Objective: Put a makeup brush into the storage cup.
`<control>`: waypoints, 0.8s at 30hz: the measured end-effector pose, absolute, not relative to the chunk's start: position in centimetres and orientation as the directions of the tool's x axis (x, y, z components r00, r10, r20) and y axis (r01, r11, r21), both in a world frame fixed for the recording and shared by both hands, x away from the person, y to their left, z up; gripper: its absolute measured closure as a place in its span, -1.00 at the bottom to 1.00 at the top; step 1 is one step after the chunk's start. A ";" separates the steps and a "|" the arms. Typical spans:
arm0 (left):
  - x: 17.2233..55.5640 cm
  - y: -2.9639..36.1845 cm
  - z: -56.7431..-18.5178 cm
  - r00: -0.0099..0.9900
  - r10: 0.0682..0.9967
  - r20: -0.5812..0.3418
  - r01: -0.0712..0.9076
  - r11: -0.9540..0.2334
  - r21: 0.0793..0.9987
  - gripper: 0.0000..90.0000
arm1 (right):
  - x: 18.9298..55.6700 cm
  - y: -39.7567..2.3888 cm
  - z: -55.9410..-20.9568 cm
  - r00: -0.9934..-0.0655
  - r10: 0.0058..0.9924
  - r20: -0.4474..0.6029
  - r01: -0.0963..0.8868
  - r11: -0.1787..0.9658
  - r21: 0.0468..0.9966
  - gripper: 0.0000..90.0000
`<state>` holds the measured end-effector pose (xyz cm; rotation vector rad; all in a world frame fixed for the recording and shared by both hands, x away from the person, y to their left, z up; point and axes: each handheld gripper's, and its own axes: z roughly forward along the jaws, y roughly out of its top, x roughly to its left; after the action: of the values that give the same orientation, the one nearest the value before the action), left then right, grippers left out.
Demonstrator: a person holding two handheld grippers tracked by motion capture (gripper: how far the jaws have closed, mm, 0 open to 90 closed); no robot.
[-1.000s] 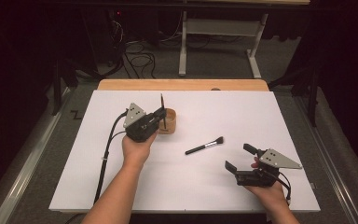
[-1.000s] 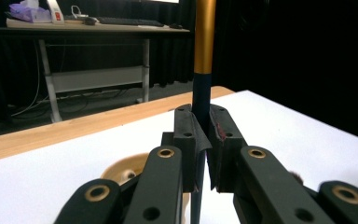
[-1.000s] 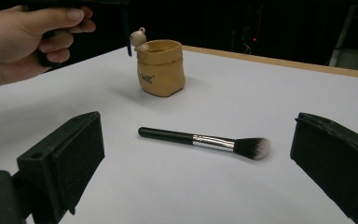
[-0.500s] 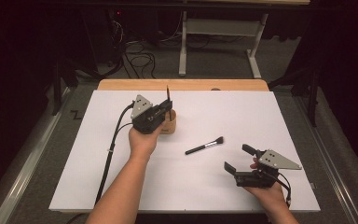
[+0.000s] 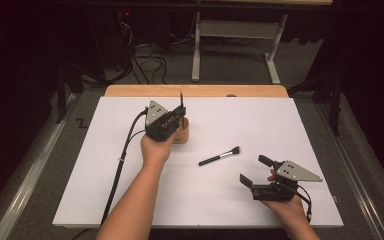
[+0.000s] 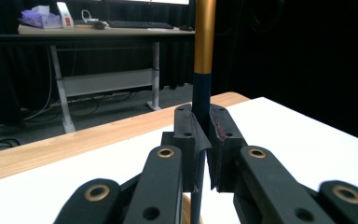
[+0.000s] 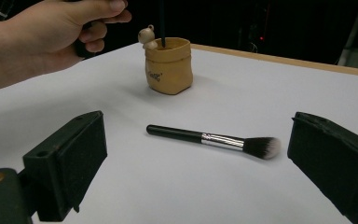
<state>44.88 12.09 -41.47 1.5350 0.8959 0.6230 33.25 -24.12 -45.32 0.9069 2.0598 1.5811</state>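
Note:
My left gripper is shut on a thin brush with a dark blue handle and a gold upper part. It holds the brush upright, and the lower end goes down into a small tan cup with a little bear figure on its rim. A black-handled makeup brush with a silver ferrule lies flat on the white sheet. My right gripper rests near the front right, open and facing that brush, a short way from it.
The white sheet covers a wooden table whose far edge shows behind it. The left gripper's cable trails over the sheet's left part. Desk legs and cables stand on the floor beyond.
My left hand has carried the thin brush a little to the right and away, and now stands over the tan cup. The right gripper and the lying brush have not moved.

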 end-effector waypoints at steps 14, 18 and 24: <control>45.3 12.3 -42.5 0.546 0.832 -0.101 0.222 -0.027 0.975 0.85 | 33.2 -23.9 -45.5 -0.725 0.684 0.074 0.254 0.167 0.953 -0.86; 45.3 12.3 -42.9 0.546 0.831 -0.110 0.233 -0.024 0.972 0.85 | 33.2 -23.9 -45.5 -0.727 0.682 0.074 0.256 0.170 0.952 -0.86; 45.3 12.2 -44.0 0.535 0.836 -0.121 0.253 -0.022 0.967 0.84 | 33.2 -23.8 -45.6 -0.728 0.680 0.083 0.262 0.165 0.951 -0.85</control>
<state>45.30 12.20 -43.97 1.5677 0.9592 0.6031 33.19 -23.83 -45.56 0.8969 2.0847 1.5840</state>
